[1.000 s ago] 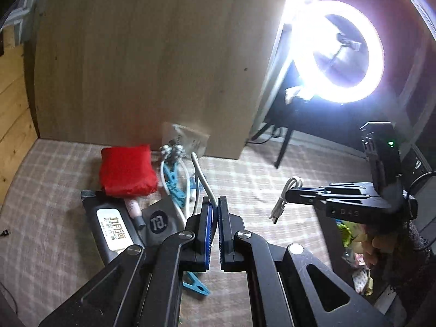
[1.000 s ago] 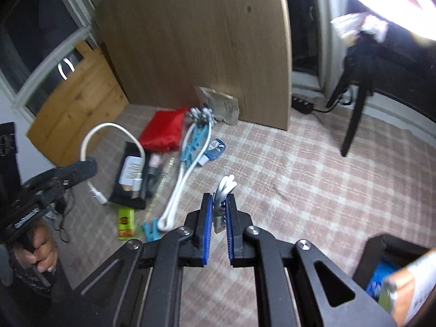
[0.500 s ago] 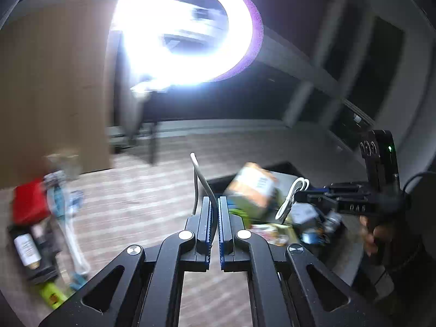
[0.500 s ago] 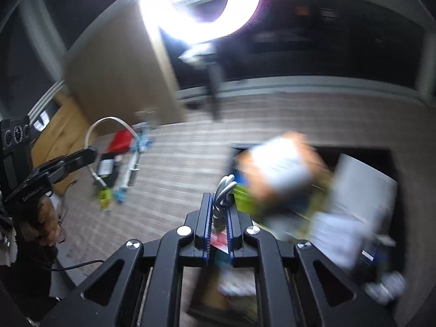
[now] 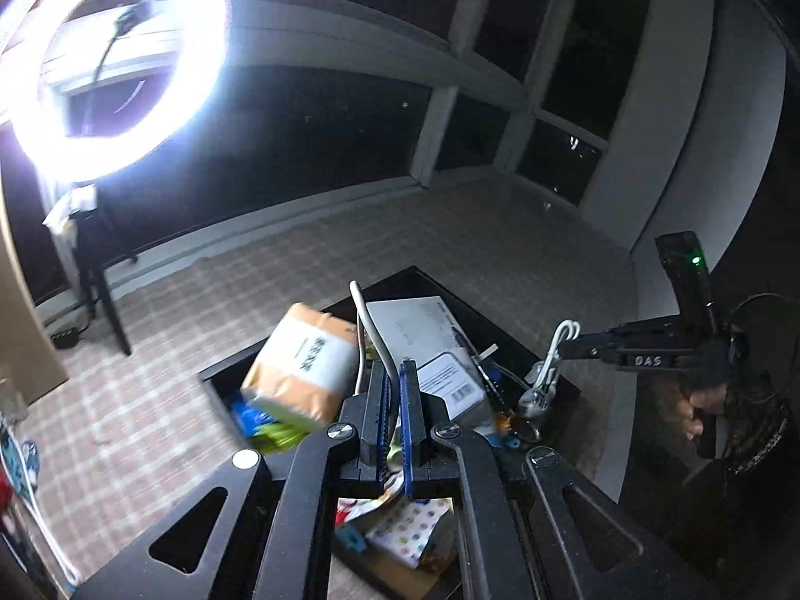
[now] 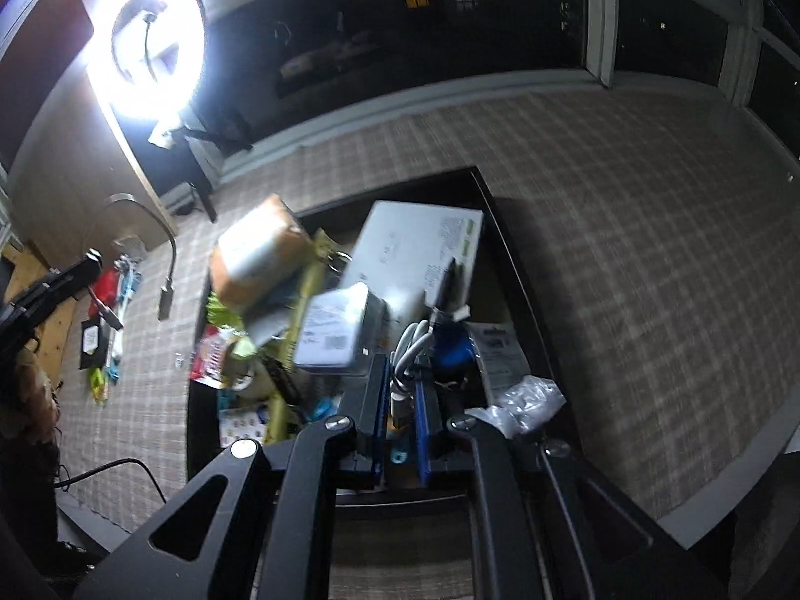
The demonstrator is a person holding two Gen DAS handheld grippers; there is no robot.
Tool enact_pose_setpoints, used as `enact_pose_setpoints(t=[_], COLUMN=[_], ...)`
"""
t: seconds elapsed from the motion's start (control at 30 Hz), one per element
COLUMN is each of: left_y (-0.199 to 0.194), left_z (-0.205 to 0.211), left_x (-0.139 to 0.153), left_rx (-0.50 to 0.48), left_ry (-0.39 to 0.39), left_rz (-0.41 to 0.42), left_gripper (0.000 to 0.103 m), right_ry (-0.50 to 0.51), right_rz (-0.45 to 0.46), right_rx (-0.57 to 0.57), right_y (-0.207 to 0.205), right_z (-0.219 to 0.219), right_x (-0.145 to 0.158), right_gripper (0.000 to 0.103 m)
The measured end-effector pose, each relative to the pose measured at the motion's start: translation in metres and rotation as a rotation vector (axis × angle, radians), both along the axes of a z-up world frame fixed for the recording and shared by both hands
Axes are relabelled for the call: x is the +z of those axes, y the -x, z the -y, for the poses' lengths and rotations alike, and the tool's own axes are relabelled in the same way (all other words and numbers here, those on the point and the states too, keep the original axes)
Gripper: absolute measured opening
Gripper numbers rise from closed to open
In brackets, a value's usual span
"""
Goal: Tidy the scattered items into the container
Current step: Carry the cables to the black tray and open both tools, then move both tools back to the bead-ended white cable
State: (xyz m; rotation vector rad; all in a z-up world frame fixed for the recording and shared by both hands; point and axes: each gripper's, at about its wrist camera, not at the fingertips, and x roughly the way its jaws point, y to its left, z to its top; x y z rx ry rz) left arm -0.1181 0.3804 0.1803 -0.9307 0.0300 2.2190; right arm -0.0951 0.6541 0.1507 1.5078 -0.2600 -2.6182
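Left-wrist view: the left tongs (image 5: pixel 395 400) hang over the open black rectangular container (image 5: pixel 525 345), their blue-padded jaws drawn almost together and pinching a single white cable (image 5: pixel 372 332) that rises from between the pads and curves up to the left. Below and beyond them the container holds an orange-and-white wrapped packet (image 5: pixel 300 370), a flat white box (image 5: pixel 415 325), a grey labelled box with a barcode (image 5: pixel 450 380) and a polka-dot paper packet (image 5: pixel 410 530). At right the right tongs (image 5: pixel 567 345), gripped in a person's hand (image 5: pixel 700 400), reach in level over the container with a coiled white cable (image 5: pixel 555 350) dangling from their tip.

Right-wrist view: the right tongs (image 6: pixel 402 375) point steeply down into the same container (image 6: pixel 515 260), jaws nearly closed on the looped bundle of white cable (image 6: pixel 410 345) standing up between the pads. A crumpled clear plastic wrap (image 6: pixel 530 397) lies at the container's right side. At far left the left tongs (image 6: pixel 90 262) carry their cable (image 6: pixel 170 250), which arches up and hangs down to a plug. Still on the checked woven mat (image 6: pixel 625 250) beyond them lie a red fabric pouch (image 6: pixel 105 282), a black flat pack (image 6: pixel 92 342) and blue-and-white cables (image 6: pixel 125 280), well apart from the container. A glowing ring light (image 6: pixel 147 42) stands behind.
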Motion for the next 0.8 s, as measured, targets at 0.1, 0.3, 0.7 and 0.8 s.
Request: enact_pose_setpoints(t=[0.1,0.3,0.7,0.8], left_y=[0.006,0.005,-0.005,-0.013], left_z=[-0.022,-0.025,0.029,0.058], left_x=[-0.003,-0.002,-0.01,-0.016], left_rx=[-0.05,-0.007,0.139,0.216], left_ry=[0.038,0.059,0.098,0.108], left_rz=[0.006,-0.045,-0.024,-0.01], left_gripper=[0.012,0.048,0.048,0.048], right_ry=[-0.01,-0.008,0.079,0.072], right_rz=[0.03,-0.063,-0.106,-0.125], right_rx=[0.013,-0.048,0.017,0.09], right_y=[0.01,0.014,0.015,0.018], right_z=[0.005,0.002,0.032,0.062], right_x=[-0.01,0.003,0.008,0.013], right_gripper=[0.021,0.06,0.063,0.063])
